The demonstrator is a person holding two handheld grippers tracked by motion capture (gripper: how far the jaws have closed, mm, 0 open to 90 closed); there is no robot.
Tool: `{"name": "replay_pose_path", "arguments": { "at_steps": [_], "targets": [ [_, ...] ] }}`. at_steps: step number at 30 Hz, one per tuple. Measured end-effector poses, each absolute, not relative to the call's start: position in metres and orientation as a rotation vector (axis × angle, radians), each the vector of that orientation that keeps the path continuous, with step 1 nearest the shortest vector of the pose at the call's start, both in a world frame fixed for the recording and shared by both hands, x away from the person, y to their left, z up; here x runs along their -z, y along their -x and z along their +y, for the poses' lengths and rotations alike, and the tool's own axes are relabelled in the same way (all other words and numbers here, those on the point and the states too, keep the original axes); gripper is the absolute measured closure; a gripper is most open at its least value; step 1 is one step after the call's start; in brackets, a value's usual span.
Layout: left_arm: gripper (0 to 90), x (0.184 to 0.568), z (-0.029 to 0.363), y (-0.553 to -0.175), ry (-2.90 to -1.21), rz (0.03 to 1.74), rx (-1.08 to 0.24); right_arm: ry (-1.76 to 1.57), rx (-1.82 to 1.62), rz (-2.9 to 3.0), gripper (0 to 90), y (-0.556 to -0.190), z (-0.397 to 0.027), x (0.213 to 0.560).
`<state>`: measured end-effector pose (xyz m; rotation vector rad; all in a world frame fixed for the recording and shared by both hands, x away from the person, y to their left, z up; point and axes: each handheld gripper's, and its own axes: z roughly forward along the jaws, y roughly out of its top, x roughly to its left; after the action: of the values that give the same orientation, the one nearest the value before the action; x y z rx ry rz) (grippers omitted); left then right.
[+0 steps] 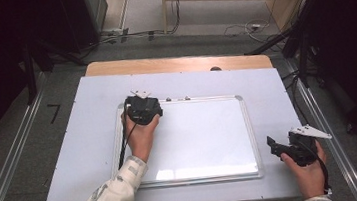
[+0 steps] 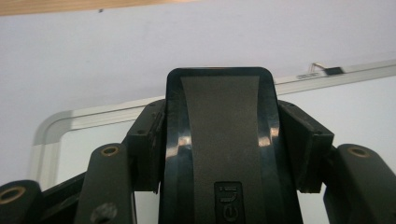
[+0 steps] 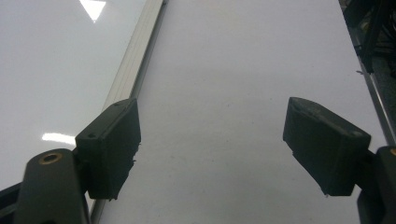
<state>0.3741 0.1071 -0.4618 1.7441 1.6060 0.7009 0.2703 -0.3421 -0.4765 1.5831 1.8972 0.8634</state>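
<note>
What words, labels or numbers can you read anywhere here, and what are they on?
Black eraser clamped in the left gripper: a small embossed mark near its lower end, cut off by the frame and too unclear to read.
Whiteboard: blank, no writing.
Nothing else legible.

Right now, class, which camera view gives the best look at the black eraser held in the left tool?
The left gripper view: the eraser sits large and close, clamped between the two jaws. The high view has it hidden under the left tool and hand. The right gripper view faces the table and whiteboard edge instead.
</note>
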Motion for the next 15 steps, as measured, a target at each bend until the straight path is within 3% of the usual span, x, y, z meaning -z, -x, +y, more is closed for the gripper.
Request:
{"name": "replay_pose_path", "arguments": {
  "at_steps": [8, 15],
  "targets": [
    [40.9, 0.476, 0.139, -0.381, -1.679, 1.733, -0.732, -1.586, -0.861, 1.894, 17.9, -0.270, -0.342, 0.476],
    [40.8, 0.480, 0.142, -0.383, -1.672, 1.770, -0.756, -1.586, -0.861, 1.895, 17.9, -0.270, -0.342, 0.476]
  ]
}}
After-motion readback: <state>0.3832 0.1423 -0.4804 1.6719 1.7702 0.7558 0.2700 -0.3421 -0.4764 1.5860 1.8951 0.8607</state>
